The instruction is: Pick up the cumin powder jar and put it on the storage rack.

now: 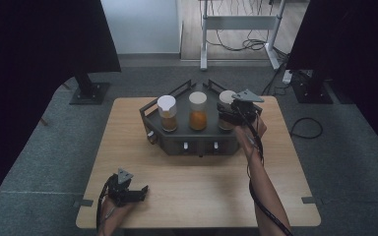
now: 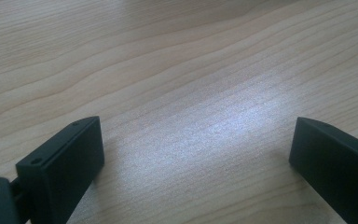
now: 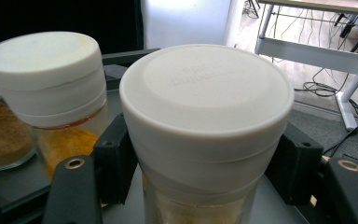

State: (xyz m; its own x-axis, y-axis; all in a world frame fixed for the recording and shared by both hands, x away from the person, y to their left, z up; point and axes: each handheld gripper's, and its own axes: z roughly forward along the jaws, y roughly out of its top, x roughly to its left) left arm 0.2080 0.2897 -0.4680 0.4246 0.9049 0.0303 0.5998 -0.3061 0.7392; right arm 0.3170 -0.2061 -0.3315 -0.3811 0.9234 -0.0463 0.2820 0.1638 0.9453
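Note:
Three glass spice jars with white lids stand in a dark grey rack (image 1: 197, 143) at the far middle of the wooden table (image 1: 202, 191). My right gripper (image 1: 229, 116) is shut on the right jar (image 1: 225, 97). In the right gripper view its two black jaws press the right jar (image 3: 205, 93) from both sides just under the lid, so the right gripper (image 3: 205, 163) holds it in the rack. The middle jar (image 1: 198, 110) holds orange powder and the left jar (image 1: 167, 114) brown powder. Down at the near left edge my left gripper (image 1: 140, 191) stands open, and the left gripper (image 2: 196, 154) has bare wood between its jaws.
The middle jar (image 3: 51, 74) stands close beside the held one, with the left jar (image 3: 0, 130) beyond it. A raised rail (image 3: 119, 57) runs behind the jars. Dark stands (image 1: 86, 91) and cables (image 1: 305, 129) are on the carpet around the table.

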